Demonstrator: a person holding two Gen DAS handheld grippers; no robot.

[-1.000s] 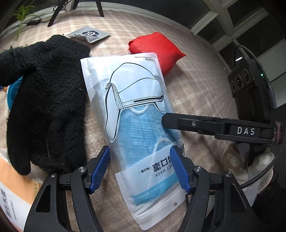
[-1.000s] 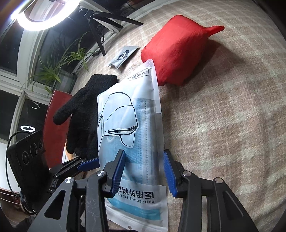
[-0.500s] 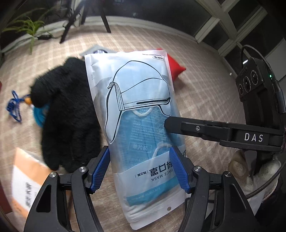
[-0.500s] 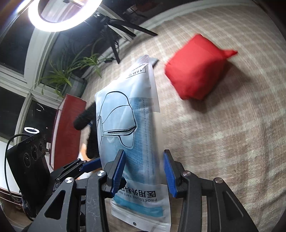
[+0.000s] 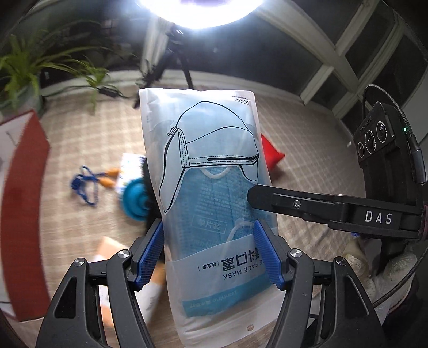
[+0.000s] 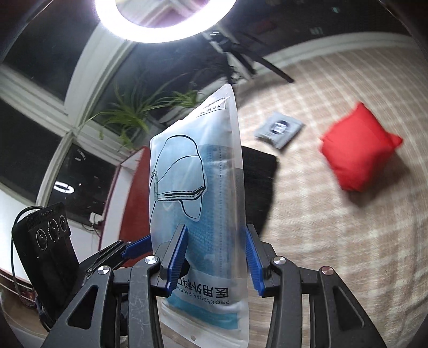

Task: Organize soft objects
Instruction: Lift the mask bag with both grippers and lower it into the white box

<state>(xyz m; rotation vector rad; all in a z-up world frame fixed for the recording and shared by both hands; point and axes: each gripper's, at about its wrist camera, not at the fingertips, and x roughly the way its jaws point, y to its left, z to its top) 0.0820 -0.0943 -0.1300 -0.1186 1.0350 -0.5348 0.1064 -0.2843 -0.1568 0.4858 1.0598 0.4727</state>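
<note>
So both of our grippers are on the face mask pack [image 5: 211, 187] and it's up in the air, clear of the checked tablecloth [image 5: 88, 133]. From the left wrist view, our left gripper [image 5: 209, 251] has its blue pads [image 5: 149, 251] set wide, one against each long edge of the pack, so it's clamped across the width near the printed end. The right gripper [image 6: 215, 257] comes in from the side: in the left view one of its black fingers lies flat across the front of the pack, and in its own view the blue pads [image 6: 178, 254] sit on either side of the pouch, squeezing it across the thin way. The pack stands roughly upright between both sets of jaws, with the mask drawing facing the left camera and the sealed top pointing away from us toward the ring light [image 6: 163, 21].

Down on the table, well apart from the pack, there's the red pouch [image 6: 358, 152], a small grey sachet [image 6: 279, 128] near it, and something black [image 6: 260, 187] mostly hidden behind the pack in the right view. In the left view we can also make out a teal round thing [image 5: 133, 200], a blue cord with orange ends [image 5: 88, 184] and an orange-and-white packet [image 5: 109, 246] under the left finger, all pretty blurry. A gloved hand [image 5: 385, 267] shows at the right edge, around the right gripper's handle. A potted plant [image 5: 24, 69] sits at the far side.
</note>
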